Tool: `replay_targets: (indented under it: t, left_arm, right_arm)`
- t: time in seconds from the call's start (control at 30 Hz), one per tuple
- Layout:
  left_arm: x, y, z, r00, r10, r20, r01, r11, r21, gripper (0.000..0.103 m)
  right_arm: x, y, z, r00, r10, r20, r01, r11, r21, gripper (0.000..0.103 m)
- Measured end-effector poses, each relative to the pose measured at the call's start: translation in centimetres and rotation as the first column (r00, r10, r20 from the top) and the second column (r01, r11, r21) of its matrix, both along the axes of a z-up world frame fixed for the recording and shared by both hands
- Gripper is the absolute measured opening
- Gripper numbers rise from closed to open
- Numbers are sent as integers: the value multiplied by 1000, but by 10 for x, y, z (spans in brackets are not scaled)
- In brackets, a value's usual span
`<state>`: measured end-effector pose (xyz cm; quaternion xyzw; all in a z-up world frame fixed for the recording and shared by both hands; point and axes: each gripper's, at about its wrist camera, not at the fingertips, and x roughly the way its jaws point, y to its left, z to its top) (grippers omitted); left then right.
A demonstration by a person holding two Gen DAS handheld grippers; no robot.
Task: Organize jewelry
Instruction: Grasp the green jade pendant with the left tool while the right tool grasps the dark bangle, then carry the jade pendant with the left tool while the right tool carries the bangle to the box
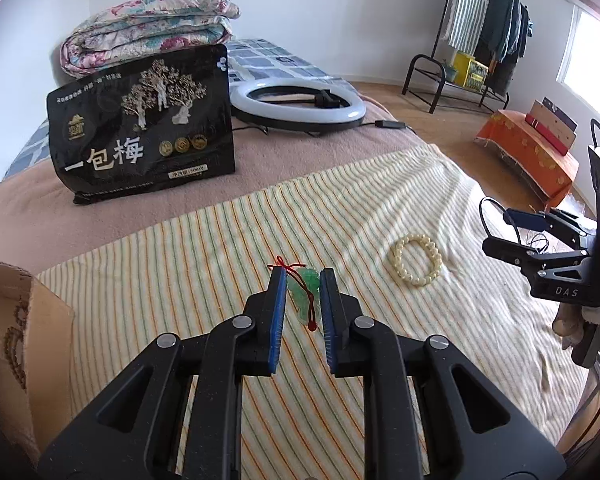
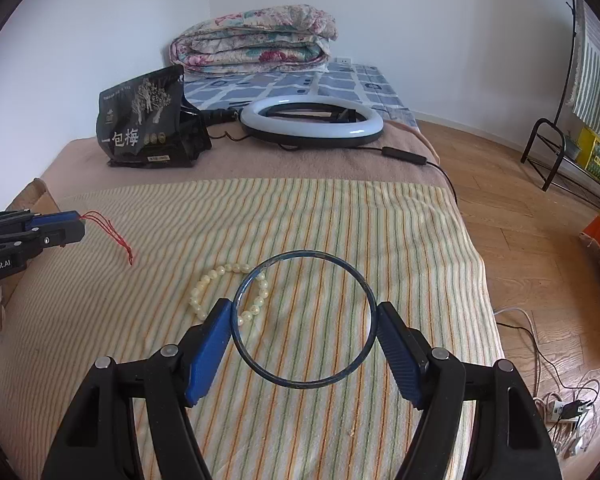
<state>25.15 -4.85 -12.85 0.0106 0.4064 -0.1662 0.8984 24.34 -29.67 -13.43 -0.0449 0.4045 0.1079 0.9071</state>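
Observation:
My left gripper (image 1: 302,276) is shut on a green jade pendant (image 1: 306,294) with a red cord, held just above the striped towel (image 1: 220,240). It shows at the left edge of the right wrist view (image 2: 66,226), the red cord (image 2: 114,236) hanging from it. My right gripper (image 2: 304,314) is shut on a thin dark blue bangle (image 2: 303,255), its pads pressing the ring's two sides. It shows at the right edge of the left wrist view (image 1: 512,236). A cream bead bracelet (image 1: 417,261) lies on the towel, partly behind the bangle in the right wrist view (image 2: 204,284).
A cardboard box (image 1: 24,320) stands at the left of the bed. A black snack bag (image 1: 144,128), a ring light (image 1: 298,106) with its cable and a folded quilt (image 1: 148,26) lie farther back. A clothes rack (image 1: 480,40) and wooden floor are right.

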Motion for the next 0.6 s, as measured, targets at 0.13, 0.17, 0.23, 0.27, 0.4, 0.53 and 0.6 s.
replay_targets:
  t: [0.13, 0.17, 0.23, 0.27, 0.4, 0.53, 0.6]
  left_arm:
    - [-14, 12, 26, 999, 22, 43, -21, 999, -31, 15]
    - [-17, 15, 33, 998, 28, 54, -26, 999, -38, 15]
    - [-25, 20, 44, 997, 38, 74, -34, 998, -52, 15]
    - [-30, 23, 50, 996, 42, 83, -37, 998, -59, 15]
    - [-49, 34, 68, 991, 51, 122, -43, 997, -64, 15]
    - [-66, 49, 80, 989, 67, 134, -57, 995, -78, 15]
    - [-75, 57, 85, 987, 76, 139, -65, 995, -81, 15]
  right_arm:
    - [-16, 9, 22, 999, 24, 28, -23, 1000, -4, 74]
    - [-21, 13, 28, 999, 30, 36, -30, 1000, -5, 74]
    - [-29, 19, 39, 998, 43, 48, -43, 999, 2, 74]
    - [-34, 22, 44, 997, 49, 53, -49, 999, 6, 74]
    - [-52, 37, 63, 994, 73, 76, -76, 997, 27, 74]
    - [-65, 55, 77, 990, 104, 98, -108, 993, 39, 74]
    - [-69, 65, 84, 986, 121, 112, -126, 991, 42, 74]
